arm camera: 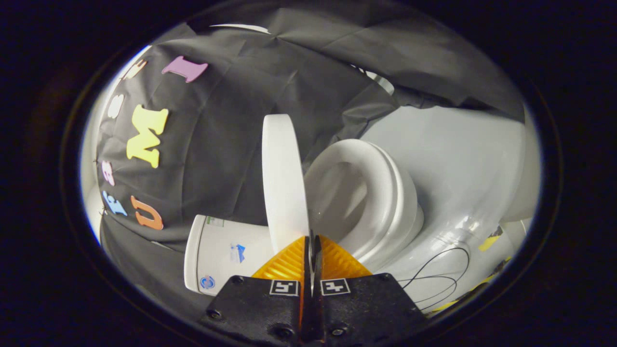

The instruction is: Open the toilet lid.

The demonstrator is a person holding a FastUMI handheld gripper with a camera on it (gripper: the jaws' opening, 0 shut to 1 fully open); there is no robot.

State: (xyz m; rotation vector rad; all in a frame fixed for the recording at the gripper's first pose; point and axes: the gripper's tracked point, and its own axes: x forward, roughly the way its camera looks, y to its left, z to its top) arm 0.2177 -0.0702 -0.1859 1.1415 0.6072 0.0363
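Note:
The white toilet lid (284, 183) stands lifted well off the seat, seen edge-on just ahead of my fingers. My gripper (311, 239) is shut on the lid's rim, with both fingers pressed together on its thin edge. To one side of the raised lid lies the white seat ring (381, 193) over the open bowl (337, 202). On the lid's other side is the white tank (221, 255) with small stickers on it.
The black cloth wall (231, 144) hangs close behind the tank and lid. The toilet stands on a pale glossy floor (458, 159). A thin black cable (446, 277) and yellow tape marks (490, 239) lie on the floor near the toilet's base.

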